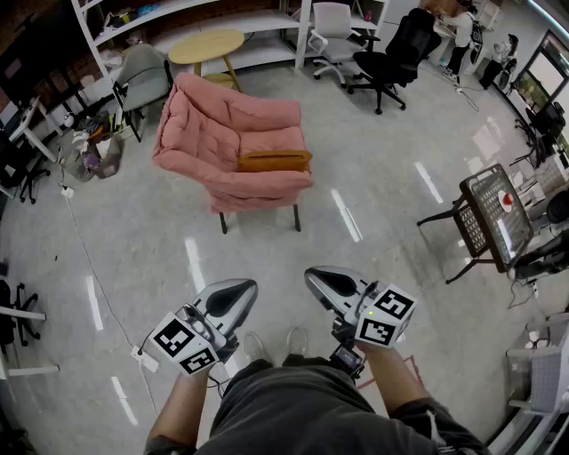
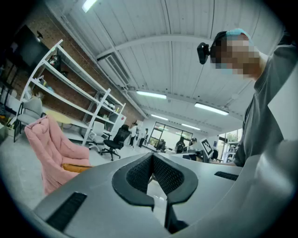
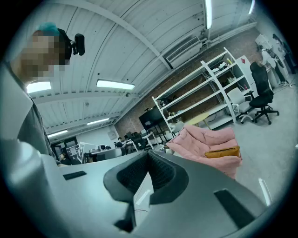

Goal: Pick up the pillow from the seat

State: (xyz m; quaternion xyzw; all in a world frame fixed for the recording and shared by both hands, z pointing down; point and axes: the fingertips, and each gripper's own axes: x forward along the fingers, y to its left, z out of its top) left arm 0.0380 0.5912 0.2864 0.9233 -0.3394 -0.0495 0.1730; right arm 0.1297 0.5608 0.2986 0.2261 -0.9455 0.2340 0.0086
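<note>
Floor (image 1: pixel 382 240): pale, glossy, streaked with reflected light.
White shelving (image 1: pixel 267 19): stands along the far wall.
Armchair (image 1: pixel 222 133): pink, padded, on thin dark legs, standing well ahead of the person.
Pillow (image 1: pixel 274 161): mustard-orange, oblong, lying across the armchair's seat toward its right edge (as the head view shows it). It touches the pink cushions and is well apart from both tools.
Left tool (image 1: pixel 242 289): grey, held about level in front of the person's body, jaws closed tip to tip and holding nothing.
Right tool (image 1: pixel 316 277): just beside the left, jaws likewise pressed together and empty.
</note>
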